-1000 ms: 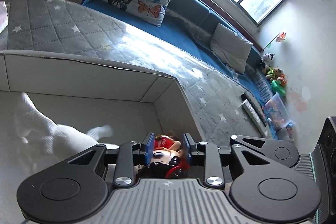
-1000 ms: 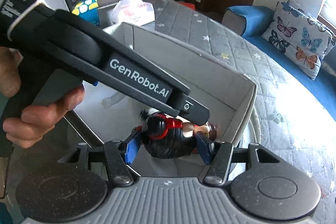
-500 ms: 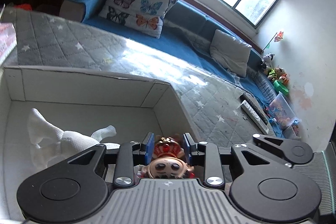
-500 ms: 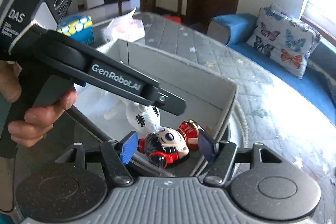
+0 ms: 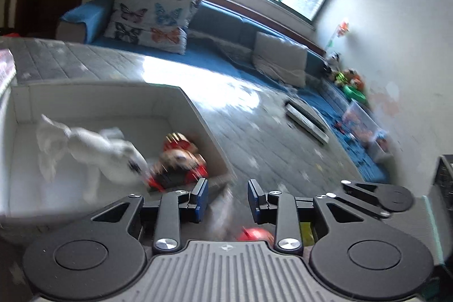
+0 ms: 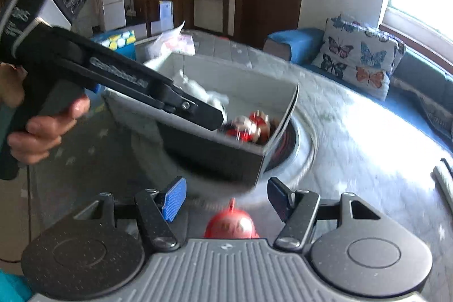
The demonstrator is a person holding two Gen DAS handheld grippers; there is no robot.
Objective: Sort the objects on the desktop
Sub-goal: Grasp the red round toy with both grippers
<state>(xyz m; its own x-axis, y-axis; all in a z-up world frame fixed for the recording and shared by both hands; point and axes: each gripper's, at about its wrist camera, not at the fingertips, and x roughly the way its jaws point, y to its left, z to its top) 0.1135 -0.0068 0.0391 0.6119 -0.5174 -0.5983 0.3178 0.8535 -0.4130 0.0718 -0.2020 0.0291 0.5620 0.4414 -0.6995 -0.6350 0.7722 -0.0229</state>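
With both hand-held grippers empty and their jaws spread apart, the red-and-black toy figure (image 5: 177, 163) lies inside the white box (image 5: 93, 101), in the near right corner, blurred in both views. A white plush toy (image 5: 93, 152) lies just beside it in the same box, touching or nearly so; can't tell which. The left hand-held gripper (image 5: 228, 196) hovers by the box's near right corner, blue pads apart, nothing between them. The right hand-held gripper (image 6: 225, 196) sits outside the box's near wall (image 6: 209, 152), wide open too. A small red round object (image 6: 230, 224) shows low between the right fingers, close to the camera body, not clamped; the same red thing (image 5: 253, 234) peeks under the left one. The box rests on the table (image 5: 271, 149) with a grey quilted star cover. A hand (image 6: 42, 129) grips the left tool's handle in the right view.
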